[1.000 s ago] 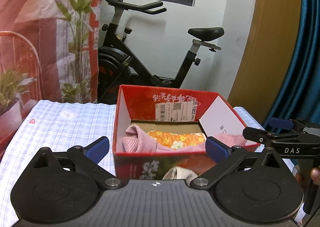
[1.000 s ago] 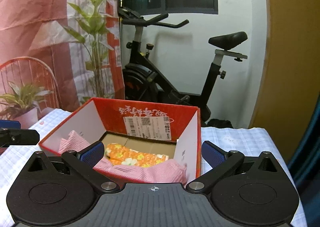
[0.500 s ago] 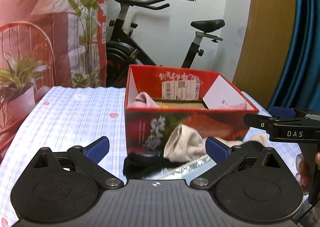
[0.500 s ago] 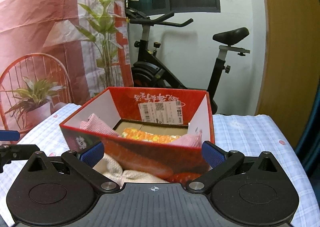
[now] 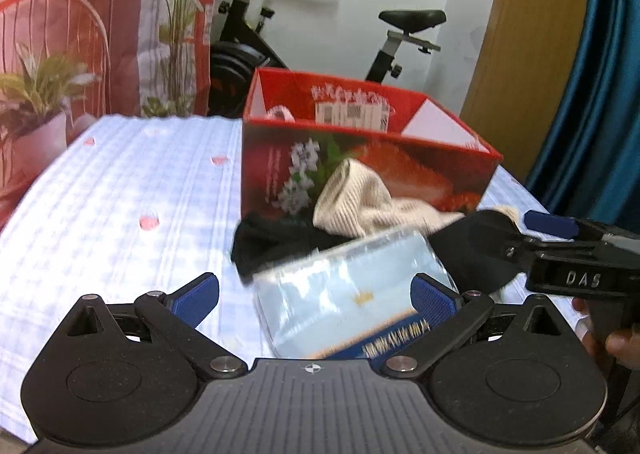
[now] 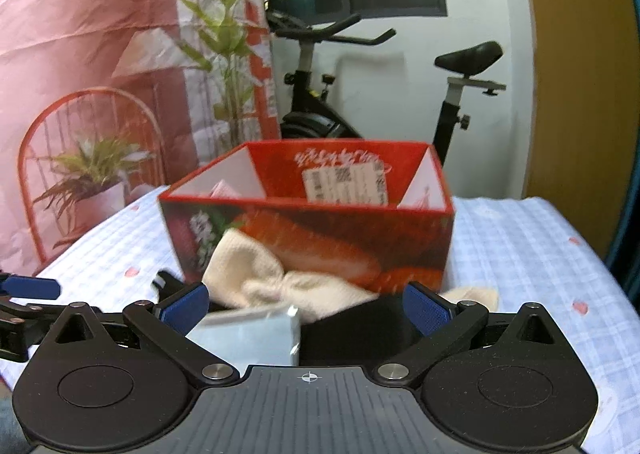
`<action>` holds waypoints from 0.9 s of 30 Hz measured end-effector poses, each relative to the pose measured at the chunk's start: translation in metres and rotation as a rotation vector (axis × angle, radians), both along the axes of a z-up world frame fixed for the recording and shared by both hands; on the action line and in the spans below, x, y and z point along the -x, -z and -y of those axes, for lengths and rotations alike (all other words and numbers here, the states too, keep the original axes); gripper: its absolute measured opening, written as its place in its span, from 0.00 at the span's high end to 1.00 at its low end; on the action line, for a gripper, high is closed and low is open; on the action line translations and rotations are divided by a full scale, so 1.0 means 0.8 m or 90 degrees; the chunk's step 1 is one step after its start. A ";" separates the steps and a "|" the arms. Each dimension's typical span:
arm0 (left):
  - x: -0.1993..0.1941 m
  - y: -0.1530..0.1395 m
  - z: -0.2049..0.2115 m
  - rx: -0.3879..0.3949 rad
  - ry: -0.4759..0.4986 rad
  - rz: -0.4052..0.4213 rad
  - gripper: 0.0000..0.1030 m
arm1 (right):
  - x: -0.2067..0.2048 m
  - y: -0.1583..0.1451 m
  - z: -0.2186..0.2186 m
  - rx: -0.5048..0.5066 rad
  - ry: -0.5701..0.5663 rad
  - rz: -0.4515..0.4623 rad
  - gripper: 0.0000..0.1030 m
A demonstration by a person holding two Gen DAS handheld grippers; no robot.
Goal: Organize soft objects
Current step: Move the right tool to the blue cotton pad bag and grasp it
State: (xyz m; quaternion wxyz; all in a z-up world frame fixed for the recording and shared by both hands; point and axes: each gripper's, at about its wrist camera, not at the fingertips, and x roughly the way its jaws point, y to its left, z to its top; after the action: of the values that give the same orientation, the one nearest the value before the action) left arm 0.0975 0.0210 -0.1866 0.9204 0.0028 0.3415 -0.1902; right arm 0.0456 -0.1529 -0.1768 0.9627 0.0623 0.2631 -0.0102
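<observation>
Both tongs wide, empty: left tongs (image 5: 314, 296), right tongs (image 6: 306, 308). They've dropped from over the red box (image 5: 360, 162) to the pile in front of it: cream knit (image 5: 360, 202), black cloth (image 5: 276, 242), clear packet (image 5: 352, 294). Next pick likely. Checked bench cloth (image 5: 120, 214); exercise bike (image 6: 320, 94) behind box.

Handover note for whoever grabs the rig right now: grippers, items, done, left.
Left gripper: open, empty, low over the clear packet.
Right gripper: open, empty, over the black cloth.
Red box on the checked tablecloth; a pink item peeks inside.
Still outside, against the box front: cream knit cloth, black cloth, clear packet.
Left: move those into the box.
</observation>
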 end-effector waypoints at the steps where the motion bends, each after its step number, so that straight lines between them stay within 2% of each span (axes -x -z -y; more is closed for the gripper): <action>1: 0.001 0.003 -0.001 0.006 0.000 -0.008 0.01 | 0.004 0.004 -0.004 -0.003 -0.006 -0.005 0.02; 3: 0.003 0.011 -0.001 0.015 0.005 -0.020 0.01 | 0.009 0.012 -0.011 -0.003 -0.020 -0.014 0.06; 6: 0.006 0.024 0.000 0.020 0.013 -0.036 0.08 | 0.019 0.023 -0.021 0.000 -0.039 -0.024 0.12; 8: 0.005 0.033 -0.002 0.037 0.018 -0.055 0.22 | 0.024 0.032 -0.025 -0.006 -0.050 -0.037 0.26; 11: 0.002 0.045 -0.004 0.069 0.023 -0.084 0.32 | 0.033 0.044 -0.030 -0.016 -0.060 -0.052 0.42; 14: 0.001 0.058 -0.003 0.089 0.027 -0.110 0.35 | 0.037 0.052 -0.034 -0.027 -0.080 -0.067 0.52; 17: 0.000 0.068 -0.002 0.091 0.026 -0.130 0.35 | 0.035 0.060 -0.032 -0.041 -0.084 -0.084 0.56; 24: -0.008 0.087 -0.006 0.105 0.021 -0.180 0.35 | 0.035 0.077 -0.027 -0.066 -0.086 -0.109 0.56; 27: -0.009 0.089 -0.003 0.104 0.033 -0.172 0.35 | 0.034 0.079 -0.029 -0.065 -0.090 -0.113 0.56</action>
State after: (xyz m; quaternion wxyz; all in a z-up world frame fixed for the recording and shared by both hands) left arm 0.1048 0.0233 -0.2581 0.8580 -0.0887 0.4455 -0.2397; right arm 0.0180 -0.1297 -0.2401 0.9294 0.0916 0.3513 0.0659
